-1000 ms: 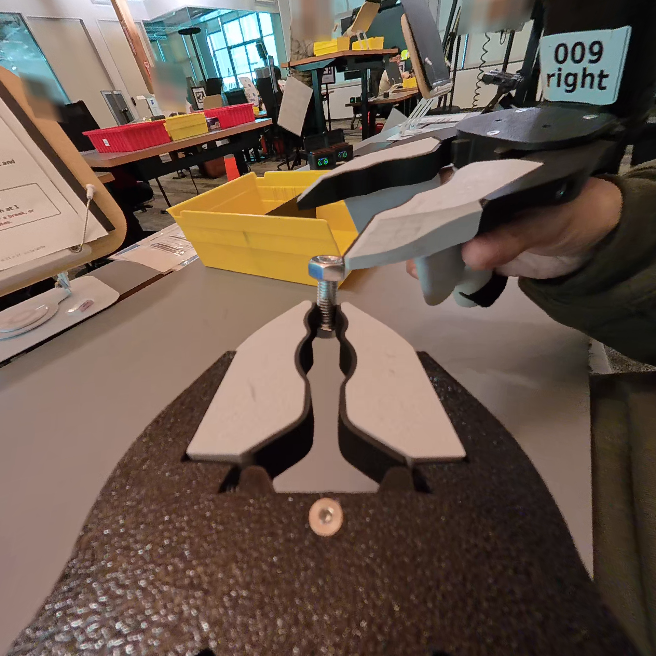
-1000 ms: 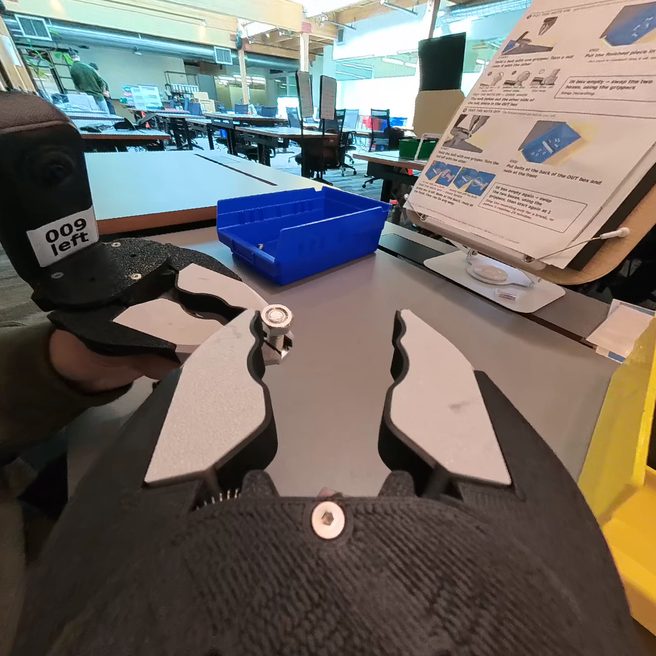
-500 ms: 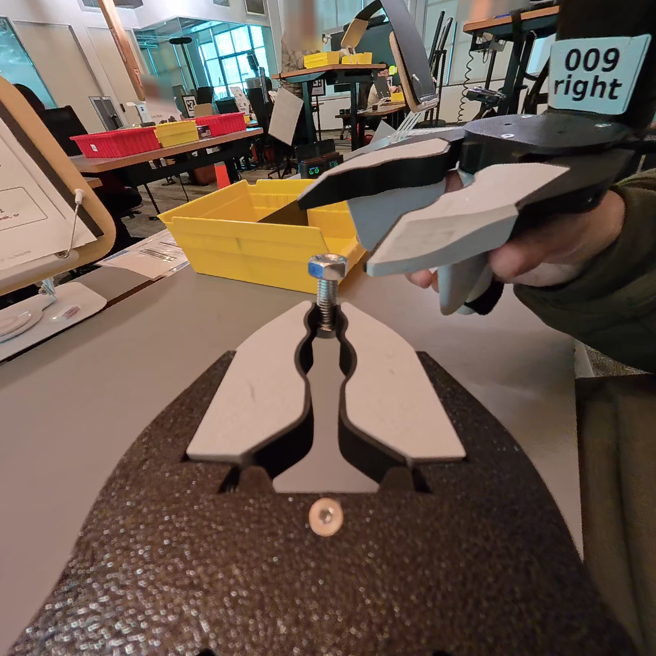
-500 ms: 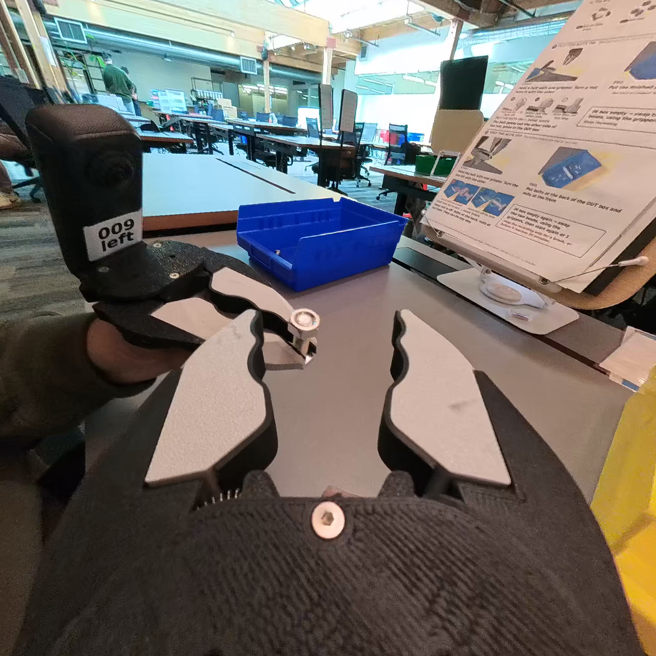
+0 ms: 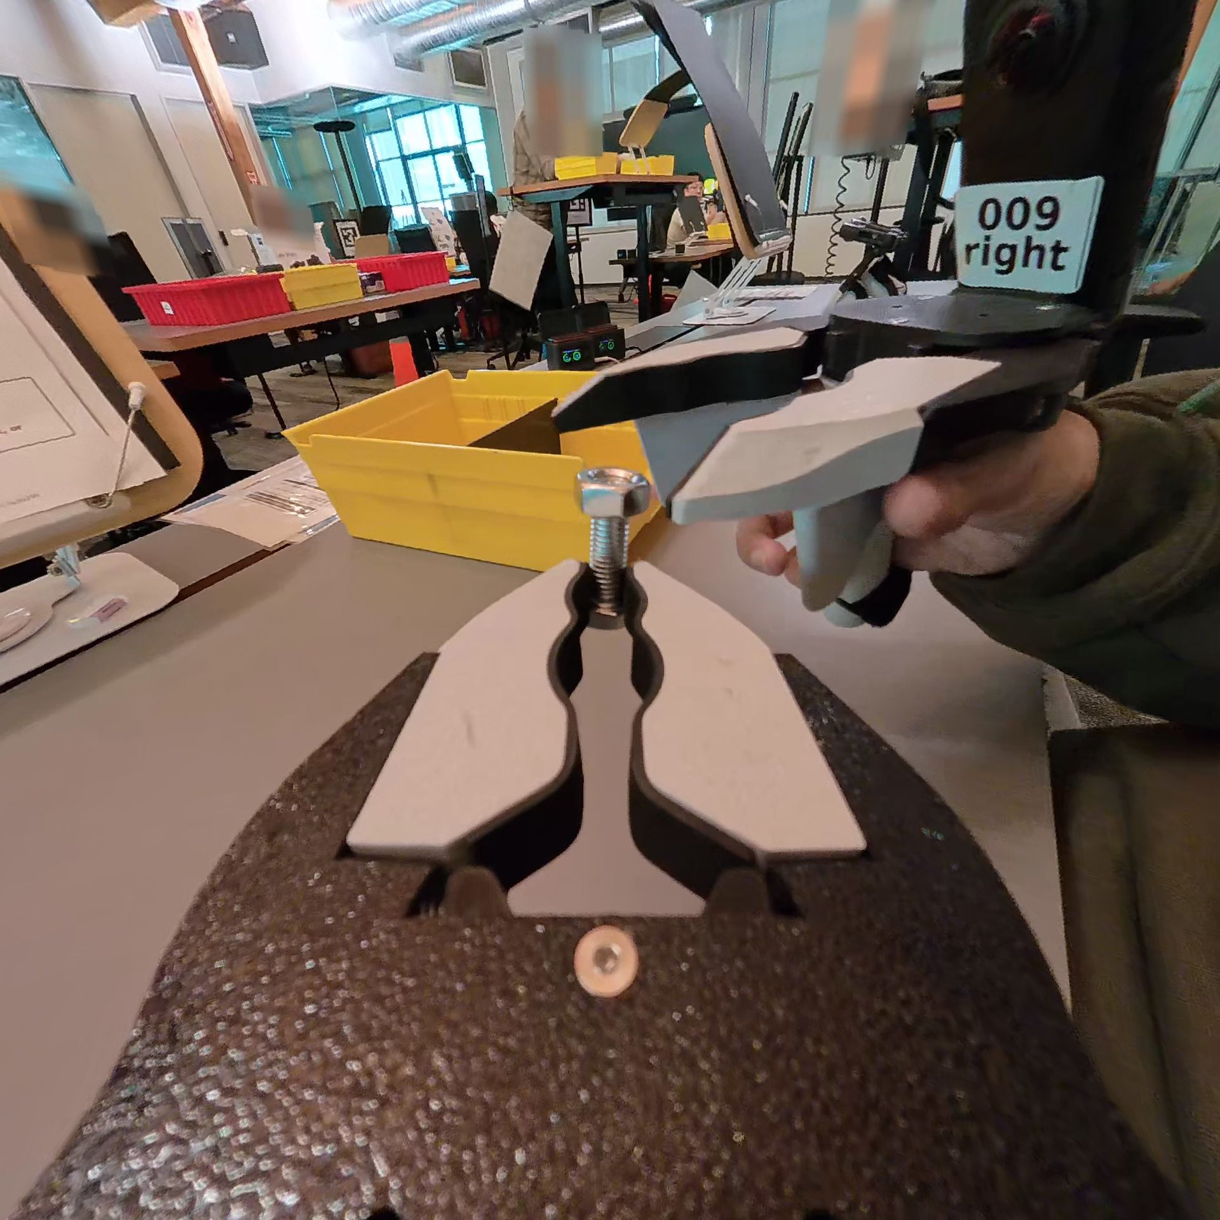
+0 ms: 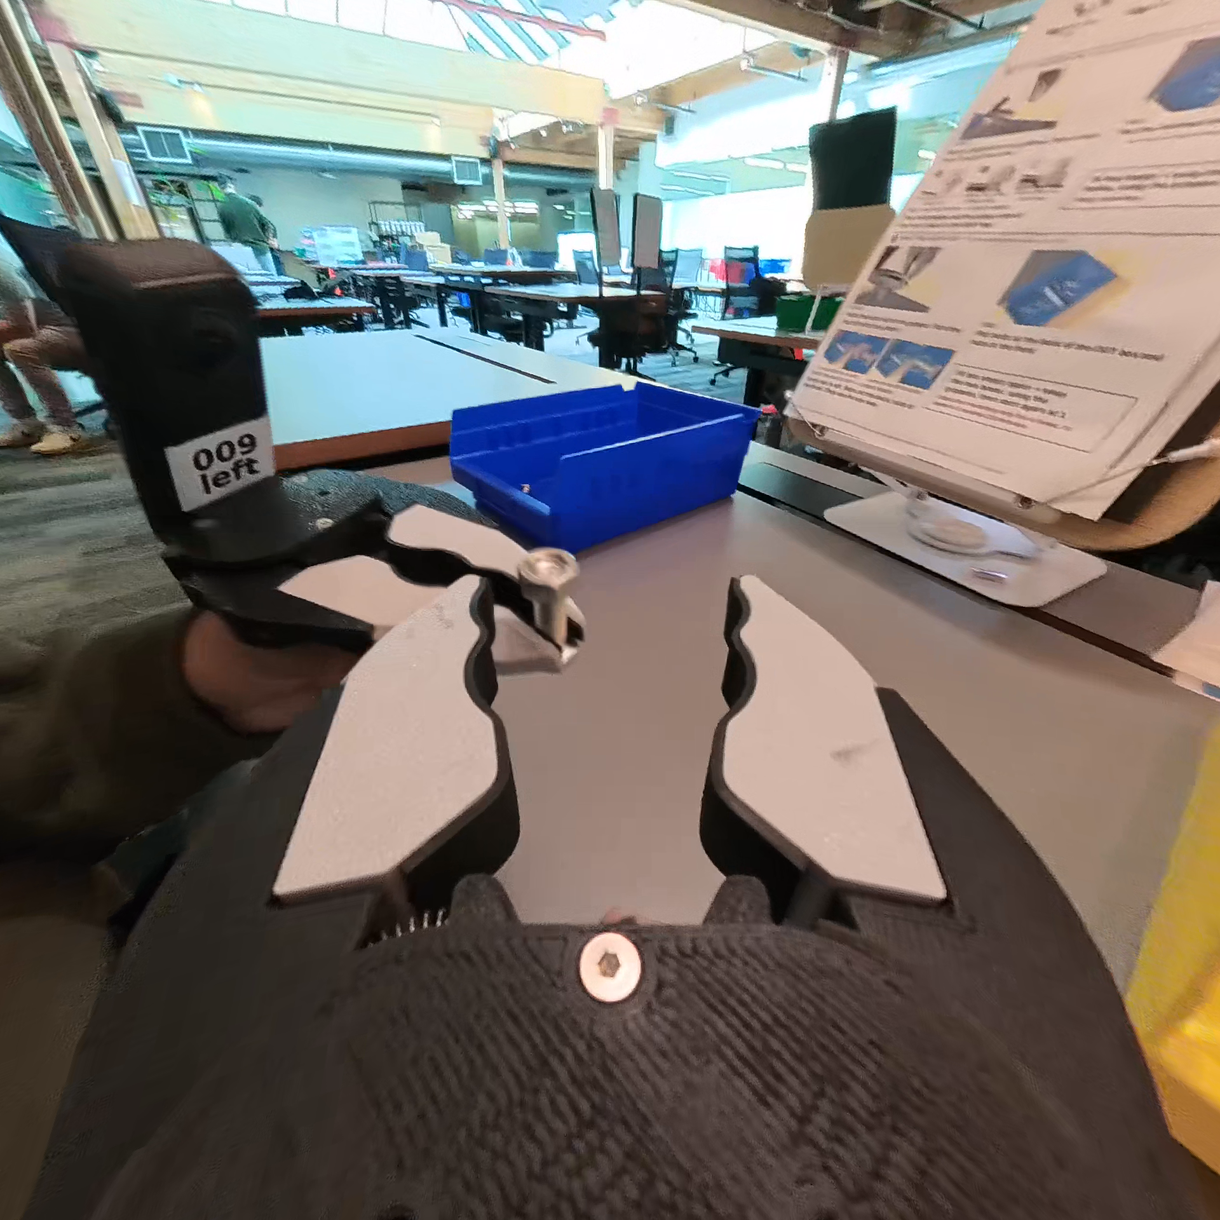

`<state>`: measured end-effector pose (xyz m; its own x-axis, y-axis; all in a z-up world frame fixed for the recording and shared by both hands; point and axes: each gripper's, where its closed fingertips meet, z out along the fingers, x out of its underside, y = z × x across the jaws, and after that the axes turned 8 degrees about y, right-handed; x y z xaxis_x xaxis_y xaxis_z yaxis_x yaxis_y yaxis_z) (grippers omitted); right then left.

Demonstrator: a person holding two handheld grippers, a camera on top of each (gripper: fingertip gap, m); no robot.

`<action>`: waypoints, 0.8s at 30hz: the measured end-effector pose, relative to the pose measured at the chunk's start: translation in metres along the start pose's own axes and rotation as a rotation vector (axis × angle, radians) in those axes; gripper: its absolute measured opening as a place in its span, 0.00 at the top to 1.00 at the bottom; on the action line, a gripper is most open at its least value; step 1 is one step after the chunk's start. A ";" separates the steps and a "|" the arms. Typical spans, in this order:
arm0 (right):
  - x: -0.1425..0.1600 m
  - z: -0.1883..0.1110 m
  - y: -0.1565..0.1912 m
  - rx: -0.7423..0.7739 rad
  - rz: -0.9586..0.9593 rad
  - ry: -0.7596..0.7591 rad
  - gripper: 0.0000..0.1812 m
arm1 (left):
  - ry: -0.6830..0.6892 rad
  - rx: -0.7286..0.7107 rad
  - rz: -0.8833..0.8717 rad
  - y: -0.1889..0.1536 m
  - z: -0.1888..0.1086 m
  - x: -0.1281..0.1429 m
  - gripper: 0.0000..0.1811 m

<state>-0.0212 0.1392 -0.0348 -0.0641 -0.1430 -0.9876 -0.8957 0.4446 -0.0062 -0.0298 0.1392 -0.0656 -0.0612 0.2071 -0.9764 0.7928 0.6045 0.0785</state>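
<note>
My left gripper (image 5: 607, 597) is shut on the threaded shank of a silver hex bolt (image 5: 610, 521) and holds it upright, head up, above the grey table (image 5: 198, 693). My right gripper (image 5: 620, 462) is open and empty. It is held level just right of and behind the bolt head, its near finger tip close beside the head. In the right wrist view the right gripper (image 6: 610, 587) is wide open, and the bolt (image 6: 551, 594) in the left gripper (image 6: 568, 637) sits just inside its left finger (image 6: 396, 746).
A yellow bin (image 5: 449, 488) stands behind the bolt; its edge shows in the right wrist view (image 6: 1182, 924). A blue bin (image 6: 607, 462) sits farther along the table. A document stand (image 6: 1023, 264) with printed sheets stands at the table's edge. Desks and people fill the room behind. Left and right tips are no more than a few centimetres apart.
The right gripper drew back from the bolt head, then came close beside it again, staying open. The bolt now lies a little more inside its opening. The left gripper's hold is unchanged.
</note>
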 end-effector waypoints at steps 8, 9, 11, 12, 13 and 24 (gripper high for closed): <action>0.004 -0.005 -0.029 0.109 0.091 -0.013 0.70 | -0.054 -0.011 -0.011 0.003 -0.008 -0.011 0.95; 0.005 -0.008 -0.035 0.131 0.104 -0.022 0.68 | -0.051 -0.015 -0.012 0.004 -0.008 -0.011 0.95; 0.005 -0.008 -0.031 0.087 0.107 -0.021 0.65 | -0.051 -0.013 -0.014 0.004 -0.008 -0.010 0.95; 0.002 -0.008 -0.025 0.056 0.104 -0.031 0.63 | -0.050 -0.010 -0.013 0.003 -0.007 -0.010 0.95; -0.003 -0.007 -0.017 0.027 0.096 -0.055 0.63 | -0.043 -0.006 -0.011 0.002 -0.006 -0.009 0.95; -0.003 -0.012 -0.036 0.159 0.058 -0.048 0.74 | -0.074 -0.004 -0.039 0.002 -0.008 -0.014 0.95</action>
<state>0.0057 0.1130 -0.0294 -0.0897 -0.0725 -0.9933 -0.8097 0.5860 0.0303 -0.0321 0.1439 -0.0503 -0.0467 0.1263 -0.9909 0.7880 0.6143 0.0411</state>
